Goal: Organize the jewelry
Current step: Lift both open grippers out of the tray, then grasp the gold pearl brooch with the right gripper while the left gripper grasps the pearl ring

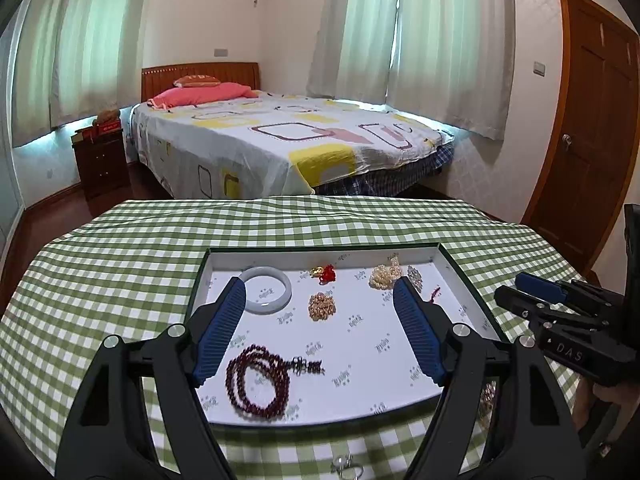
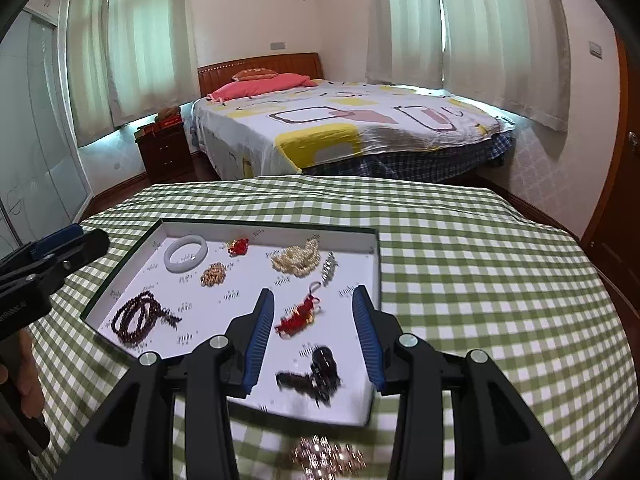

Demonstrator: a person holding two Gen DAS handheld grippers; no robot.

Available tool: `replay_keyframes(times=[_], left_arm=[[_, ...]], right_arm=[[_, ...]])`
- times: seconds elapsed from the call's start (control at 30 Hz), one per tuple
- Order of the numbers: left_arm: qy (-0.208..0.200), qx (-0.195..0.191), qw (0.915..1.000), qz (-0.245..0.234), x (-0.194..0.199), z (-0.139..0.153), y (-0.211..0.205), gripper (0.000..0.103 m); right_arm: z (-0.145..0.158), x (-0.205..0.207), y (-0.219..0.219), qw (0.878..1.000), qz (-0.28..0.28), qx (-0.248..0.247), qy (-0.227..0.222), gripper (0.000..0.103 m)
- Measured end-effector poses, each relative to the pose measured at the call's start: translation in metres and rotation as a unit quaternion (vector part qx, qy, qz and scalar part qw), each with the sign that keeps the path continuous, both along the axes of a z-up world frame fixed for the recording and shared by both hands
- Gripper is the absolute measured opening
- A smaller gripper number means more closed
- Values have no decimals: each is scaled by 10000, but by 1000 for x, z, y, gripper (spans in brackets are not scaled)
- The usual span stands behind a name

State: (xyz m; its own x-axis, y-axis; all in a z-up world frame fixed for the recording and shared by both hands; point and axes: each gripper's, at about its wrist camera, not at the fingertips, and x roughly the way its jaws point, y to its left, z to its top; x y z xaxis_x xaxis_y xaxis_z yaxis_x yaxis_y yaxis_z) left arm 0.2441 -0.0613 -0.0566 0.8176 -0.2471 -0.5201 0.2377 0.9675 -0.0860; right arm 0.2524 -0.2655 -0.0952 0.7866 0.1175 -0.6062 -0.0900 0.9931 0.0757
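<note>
Nearest in the left wrist view we see a small silver ring (image 1: pixel 347 467) on the checked cloth in front of the tray; the right wrist view shows instead a blurred, sparkling pinkish piece (image 2: pixel 328 458) on the cloth there. The left gripper (image 1: pixel 320 288) hangs over the tray (image 1: pixel 320 254) with its ribbed blue fingers (image 1: pixel 219 332) spread wide and nothing between them. The right gripper (image 2: pixel 314 294) tilts down over the tray's near right corner, its fingers apart and empty too.

Only the right view shows us a blurred black beaded piece (image 2: pixel 316 376) and a red knotted charm (image 2: pixel 298 316) below its fingers. A coiled string of round dark red beads (image 1: pixel 258 378) lies at the near left of the tray. Farther in lie a small golden cluster (image 1: pixel 321 306), a smooth pale bangle (image 1: pixel 266 290), a red and gold charm (image 1: pixel 324 273), a heap of cream pearls (image 1: pixel 385 274) and a small silvery piece (image 1: pixel 415 276).

The shallow, dark-rimmed tray has a white printed floor and sits on the green and white gingham worktop (image 1: pixel 120 248). Beyond stands a bed (image 1: pixel 280 140) with a patterned sheet.
</note>
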Motion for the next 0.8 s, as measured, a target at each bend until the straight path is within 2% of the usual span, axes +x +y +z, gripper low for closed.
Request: replay_keyframes(times=[0.2, 0.53, 0.8], left_arm=[[29, -54, 9999, 115, -24, -5, 9, 76], [272, -29, 9993, 247, -58, -30, 19, 77], [776, 93, 9968, 138, -69, -70, 6, 77]], right_arm=[[-5, -24, -8, 9999, -125, 63, 52, 41], [-27, -52, -13, 9993, -235, 91, 261, 43], [-56, -65, -14, 9981, -257, 157, 547, 44]])
